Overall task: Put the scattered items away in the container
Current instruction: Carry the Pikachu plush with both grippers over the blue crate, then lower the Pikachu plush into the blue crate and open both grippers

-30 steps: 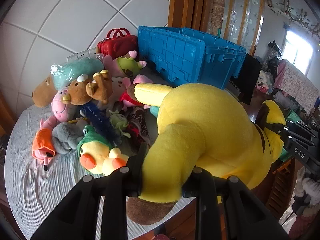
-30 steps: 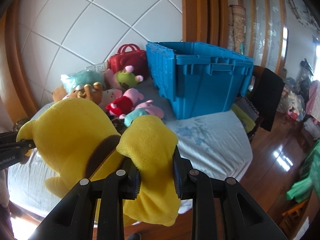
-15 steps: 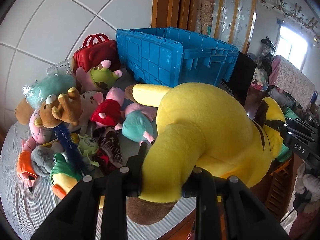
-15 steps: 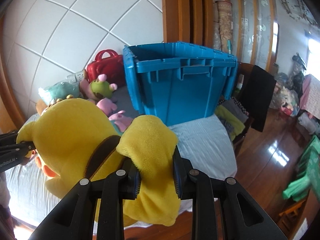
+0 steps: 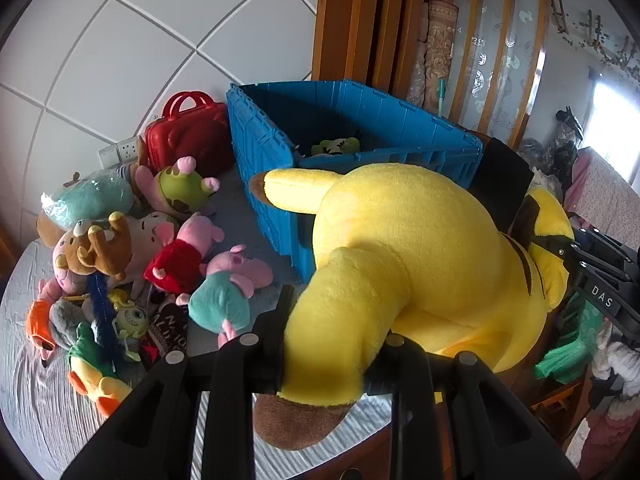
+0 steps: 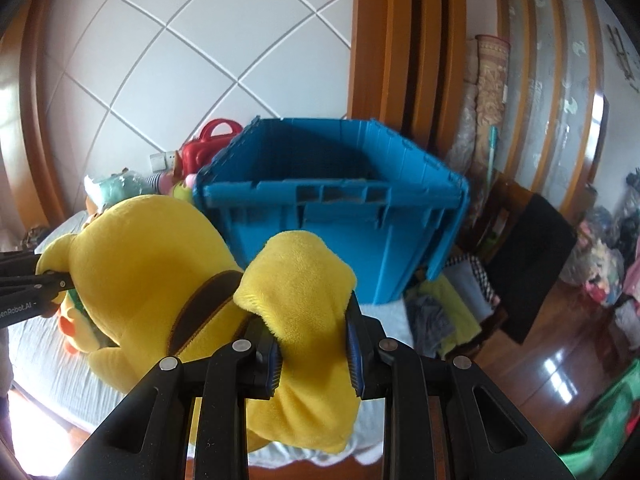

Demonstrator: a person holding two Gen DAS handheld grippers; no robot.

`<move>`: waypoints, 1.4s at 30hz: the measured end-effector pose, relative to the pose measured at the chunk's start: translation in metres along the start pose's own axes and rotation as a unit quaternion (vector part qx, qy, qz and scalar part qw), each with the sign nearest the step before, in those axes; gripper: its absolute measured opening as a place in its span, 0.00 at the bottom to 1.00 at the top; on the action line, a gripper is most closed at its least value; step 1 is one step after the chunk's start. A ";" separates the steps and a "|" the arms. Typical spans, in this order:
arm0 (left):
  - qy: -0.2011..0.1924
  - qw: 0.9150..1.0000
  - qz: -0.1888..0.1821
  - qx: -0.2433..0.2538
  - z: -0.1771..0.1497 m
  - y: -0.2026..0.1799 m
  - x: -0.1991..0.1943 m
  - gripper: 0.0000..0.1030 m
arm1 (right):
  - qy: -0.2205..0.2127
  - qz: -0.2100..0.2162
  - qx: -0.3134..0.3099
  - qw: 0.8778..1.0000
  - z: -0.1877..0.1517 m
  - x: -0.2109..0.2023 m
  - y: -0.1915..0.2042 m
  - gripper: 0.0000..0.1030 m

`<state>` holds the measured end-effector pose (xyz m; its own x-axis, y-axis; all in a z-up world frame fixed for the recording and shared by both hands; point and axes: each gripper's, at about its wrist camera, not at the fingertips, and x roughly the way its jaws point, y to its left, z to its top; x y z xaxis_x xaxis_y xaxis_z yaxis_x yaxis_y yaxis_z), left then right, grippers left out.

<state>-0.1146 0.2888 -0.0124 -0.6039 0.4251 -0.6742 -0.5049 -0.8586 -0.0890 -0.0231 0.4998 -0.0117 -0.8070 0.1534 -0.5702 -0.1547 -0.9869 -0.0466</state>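
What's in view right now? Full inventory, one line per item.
Big plush: 1, yellow with brown trim, held up in front of the crate by both grippers.
Crate: 1, blue, open top, on the bed by the wall.
Plush in crate: 1, green, at the crate's bottom.
Small suitcase: 1, red, left of the crate against the wall.
Loose plush pile: roughly ten, pink, green, teal, brown, orange, on the bed left of the crate.
Bedsheet: 1, pale grey, under everything.
Folded clothes: a heap, mixed colours, right of the bed.
Left gripper: black, shut on a limb of the big plush.
Right gripper: black, shut on another limb.
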 end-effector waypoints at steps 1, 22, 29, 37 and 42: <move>-0.003 1.000 0.001 0.001 0.009 -0.006 0.001 0.24 | -0.005 0.002 0.000 1.000 0.006 0.000 -0.009 0.25; -0.023 0.999 0.022 -0.033 0.227 -0.014 0.126 0.24 | -0.043 0.033 -0.043 0.998 0.194 0.128 -0.117 0.25; 0.014 0.995 0.068 -0.076 0.291 0.010 0.223 0.24 | -0.015 0.081 -0.073 0.994 0.270 0.247 -0.135 0.25; 0.068 0.984 0.131 -0.100 0.345 0.045 0.317 0.31 | 0.026 0.075 -0.066 0.995 0.327 0.391 -0.138 0.41; 0.199 0.967 0.152 -0.050 0.335 0.045 0.387 0.32 | 0.104 0.088 -0.072 0.988 0.330 0.460 -0.132 0.86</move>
<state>-0.5779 0.5109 -0.0316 -0.4206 0.0221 -0.9070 -0.2676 -0.9583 0.1007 -0.5618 0.7172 0.0028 -0.6780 -0.0197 -0.7348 0.0717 -0.9967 -0.0394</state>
